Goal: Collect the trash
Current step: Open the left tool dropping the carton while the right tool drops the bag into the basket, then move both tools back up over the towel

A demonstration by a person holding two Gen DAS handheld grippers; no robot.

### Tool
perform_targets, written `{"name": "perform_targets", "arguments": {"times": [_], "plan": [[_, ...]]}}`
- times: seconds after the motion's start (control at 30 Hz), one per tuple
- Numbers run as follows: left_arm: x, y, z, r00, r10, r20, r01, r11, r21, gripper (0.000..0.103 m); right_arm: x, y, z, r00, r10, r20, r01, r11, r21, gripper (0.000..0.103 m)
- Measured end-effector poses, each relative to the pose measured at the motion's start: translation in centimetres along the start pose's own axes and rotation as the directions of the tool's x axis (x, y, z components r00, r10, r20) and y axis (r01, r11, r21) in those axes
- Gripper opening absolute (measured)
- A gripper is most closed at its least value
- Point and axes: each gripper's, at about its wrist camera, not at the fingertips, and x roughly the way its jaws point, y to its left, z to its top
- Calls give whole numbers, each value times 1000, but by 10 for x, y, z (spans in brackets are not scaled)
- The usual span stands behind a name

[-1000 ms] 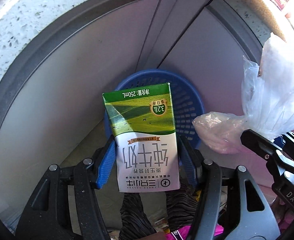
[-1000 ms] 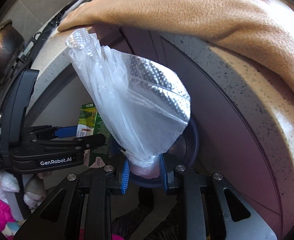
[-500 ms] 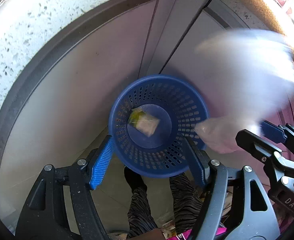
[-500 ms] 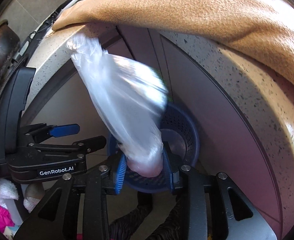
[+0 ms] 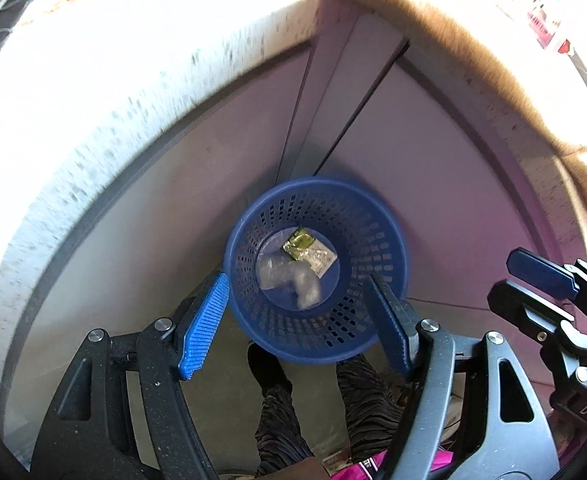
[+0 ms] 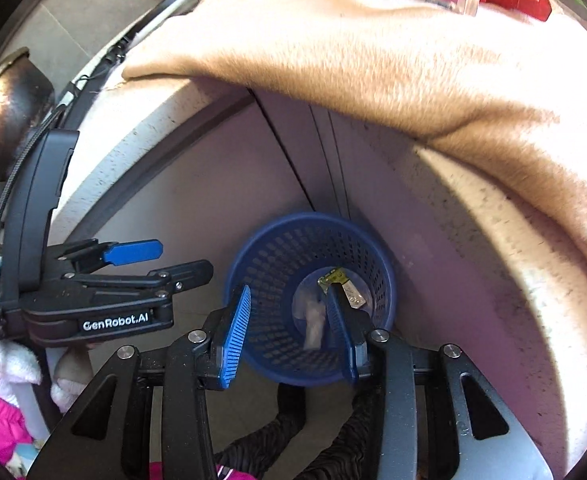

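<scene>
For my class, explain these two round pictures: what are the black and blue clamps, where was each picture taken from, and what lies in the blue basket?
No robot arm here: a person holds a hand tool with two jaws in each hand. Each tool carries a wide-angle camera looking along its jaws, which bends the scene round. One picture comes from the left gripper, the other from the right gripper. Both stand open and hold nothing. Below them on the floor, against the cabinet, is a blue basket. Inside lie a crumpled plastic bag and a green and white milk carton. A tan cloth covers the counter above.
</scene>
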Motion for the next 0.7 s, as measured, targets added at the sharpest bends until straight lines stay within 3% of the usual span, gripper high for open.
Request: {"name": "perform_targets", "arguments": {"times": [0.13,0.27,0.43,0.7], "plan": [[-20,1,11,999,-9,32,9,1000,-8,72,-22,-6,-2,1000,20,24,-20,1000,-5,38],[-44,-1,27,997,-8,77,8,1000,-1,72,-49,-14,0,997,47,57,-47,999,-7,47],[-71,-9,49,991,-20,129,20,1000,3,72,-81,-24,10,993,62,105,-62,998,-11,49],[-108,-32,90,979,-55,194,54,998,9,75,-129,-60,29,977,64,205,-77,995,56,58]]}}
